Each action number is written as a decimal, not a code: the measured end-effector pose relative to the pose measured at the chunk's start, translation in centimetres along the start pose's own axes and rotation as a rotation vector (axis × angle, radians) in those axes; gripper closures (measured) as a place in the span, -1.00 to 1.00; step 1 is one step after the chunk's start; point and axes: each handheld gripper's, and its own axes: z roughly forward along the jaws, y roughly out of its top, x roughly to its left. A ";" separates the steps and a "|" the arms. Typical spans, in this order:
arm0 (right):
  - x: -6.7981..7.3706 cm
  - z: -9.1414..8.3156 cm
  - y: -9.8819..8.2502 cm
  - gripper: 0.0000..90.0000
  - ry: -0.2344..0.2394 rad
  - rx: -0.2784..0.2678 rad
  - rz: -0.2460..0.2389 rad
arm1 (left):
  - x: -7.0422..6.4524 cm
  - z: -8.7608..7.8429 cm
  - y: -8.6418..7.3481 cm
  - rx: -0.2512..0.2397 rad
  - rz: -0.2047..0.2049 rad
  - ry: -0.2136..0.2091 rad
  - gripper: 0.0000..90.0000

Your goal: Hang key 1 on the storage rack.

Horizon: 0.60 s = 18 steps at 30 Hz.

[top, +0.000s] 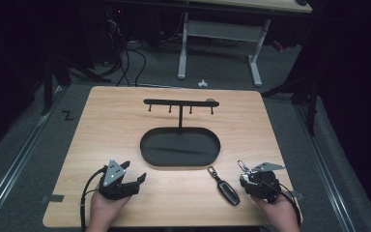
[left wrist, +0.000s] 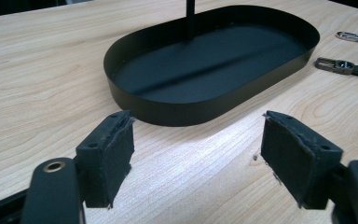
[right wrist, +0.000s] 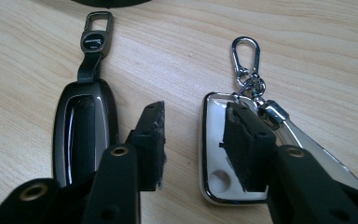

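**Two key fobs, a hook stand, both tools released**

Nearest the person, on the pale wood-grain worktop (top: 111, 125), the left tool (top: 134, 175) rests with its jaws spread wide and nothing between them, its foam pads (left wrist: 289, 154) frayed at the edges. The right tool (right wrist: 193, 140) is also released: its jaws are parted, one coming down between the two fobs and the other over the chrome fob (right wrist: 214, 182), without gripping it. That fob is glossy, with rounded corners, and carries a swivel and a small carabiner clip (right wrist: 245, 51). Just beside it lies the dark fob (right wrist: 81, 135), long and slim, with a short strap ending in a metal loop (right wrist: 98, 21).

Likely step: pick up a fob to hang it. To do it well, straddle the chosen fob squarely across its narrow sides and close firmly, since polished metal may slip on worn foam; leave the clip end free for hooking.

Farther off stands the matte black oval tray (top: 149, 157), thin-walled, with a post and a bar of small hooks (top: 179, 102).
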 end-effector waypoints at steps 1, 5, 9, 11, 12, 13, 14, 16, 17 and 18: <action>0.0 -0.1 0.2 0.28 -0.004 0.008 0.000 | 0.0 0.1 0.0 0.001 0.002 0.002 -0.44; 0.0 -0.5 1.2 0.19 -0.014 0.045 -0.003 | 0.2 0.2 -0.2 0.016 0.014 0.011 -0.42; 0.4 -0.5 1.9 0.11 -0.028 0.082 -0.042 | 0.4 0.3 -0.3 0.007 0.012 0.025 -0.42; 0.6 -0.2 2.1 0.10 -0.031 0.103 -0.053 | 0.4 0.4 -0.3 0.011 0.019 0.026 -0.42; 0.7 0.0 2.2 0.09 -0.033 0.114 -0.060 | 0.3 0.4 -0.4 0.013 0.019 0.028 -0.42; 0.9 0.1 2.3 0.08 -0.037 0.122 -0.063 | 0.3 0.4 -0.4 0.015 0.019 0.028 -0.43; 1.0 0.3 2.5 0.08 -0.039 0.129 -0.075 | 0.2 0.4 -0.4 0.016 0.020 0.029 -0.44; 1.1 0.3 2.6 0.07 -0.042 0.137 -0.079 | 0.1 0.4 -0.4 0.014 0.022 0.028 -0.44; 1.4 0.5 3.0 0.06 -0.044 0.149 -0.098 | 0.0 0.5 -0.5 0.016 0.025 0.016 -0.44; 1.4 0.5 3.0 0.06 -0.044 0.149 -0.098 | 0.0 0.5 -0.5 0.016 0.025 0.016 -0.44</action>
